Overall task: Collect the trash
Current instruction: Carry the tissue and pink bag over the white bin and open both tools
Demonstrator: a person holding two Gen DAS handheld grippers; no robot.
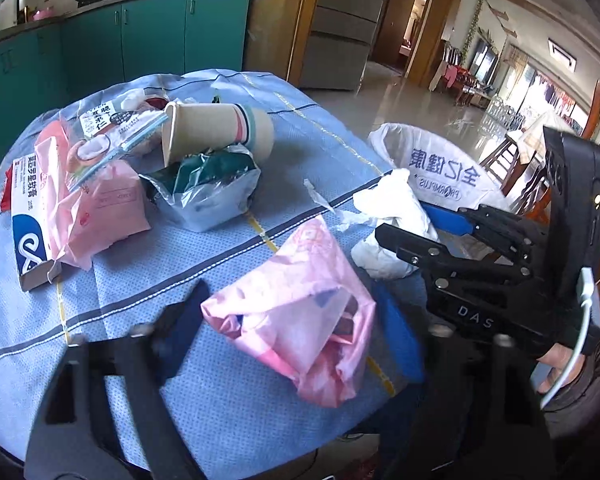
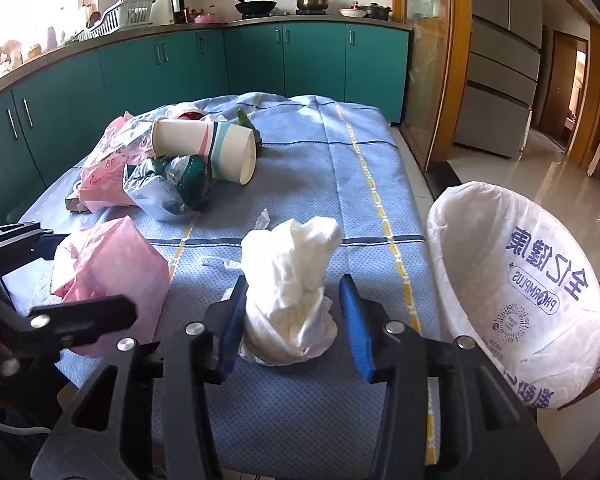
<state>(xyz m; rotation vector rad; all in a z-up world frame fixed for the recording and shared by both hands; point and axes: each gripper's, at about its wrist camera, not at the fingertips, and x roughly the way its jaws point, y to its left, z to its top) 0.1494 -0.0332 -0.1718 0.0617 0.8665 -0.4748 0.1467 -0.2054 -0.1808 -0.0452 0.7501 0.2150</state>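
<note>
Right wrist view: the right gripper [image 2: 292, 320] straddles a crumpled white tissue wad [image 2: 290, 292] near the table's six o'clock edge, left pad touching, right pad standing clear. Soft, feather-light and easily squashed, the wad looks best pinched at its thick base. At three o'clock waits the white-lined trash bin [image 2: 516, 280]. At nine o'clock, the left gripper [image 1: 292, 320] brackets a limp pink plastic bag [image 1: 300, 320], jaws wide, not yet pressing. Both tools tilt steeply down toward the blue tablecloth [image 2: 340, 160]
</note>
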